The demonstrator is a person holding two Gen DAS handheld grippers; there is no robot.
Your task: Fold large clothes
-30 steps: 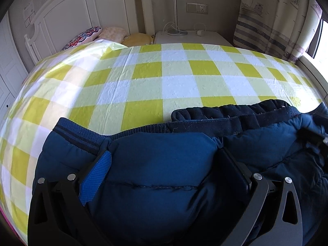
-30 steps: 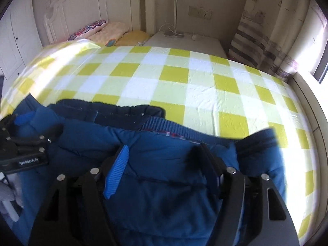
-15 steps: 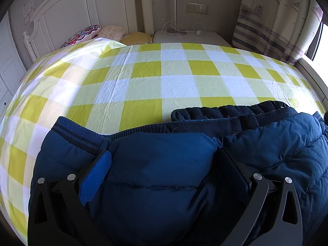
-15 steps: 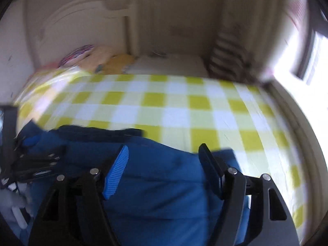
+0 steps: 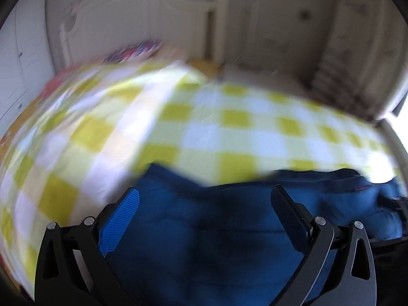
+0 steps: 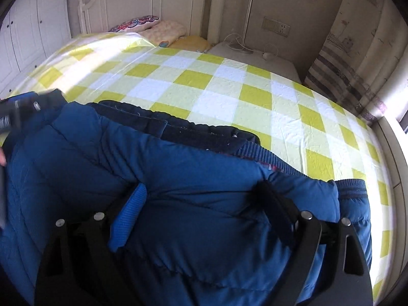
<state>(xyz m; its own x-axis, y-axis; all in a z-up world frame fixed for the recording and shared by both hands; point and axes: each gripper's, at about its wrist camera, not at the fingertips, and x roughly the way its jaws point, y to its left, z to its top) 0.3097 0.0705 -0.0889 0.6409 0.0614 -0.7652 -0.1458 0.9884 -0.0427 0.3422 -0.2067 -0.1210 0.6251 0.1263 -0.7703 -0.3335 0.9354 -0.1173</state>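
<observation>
A blue padded jacket (image 6: pixel 178 191) with dark ribbed cuffs and hem lies at the near edge of the bed (image 6: pixel 224 81). It also fills the lower part of the blurred left wrist view (image 5: pixel 216 219). My right gripper (image 6: pixel 204 191) is wide open with the jacket's fabric between its fingers. My left gripper (image 5: pixel 206 196) is wide open over the jacket too. The left gripper also shows at the left edge of the right wrist view (image 6: pixel 15 112).
The bed has a yellow and white checked sheet. Pillows (image 6: pixel 150 26) lie by the white headboard (image 6: pixel 153 0). A white nightstand (image 6: pixel 255 56) with a lamp pole stands beyond. Striped curtains (image 6: pixel 344 58) hang on the right.
Both grippers have swung over the jacket. The left wrist view has turned blurred and shifted left and up. The right wrist view has gone from blurred to sharp. Both stay open.
</observation>
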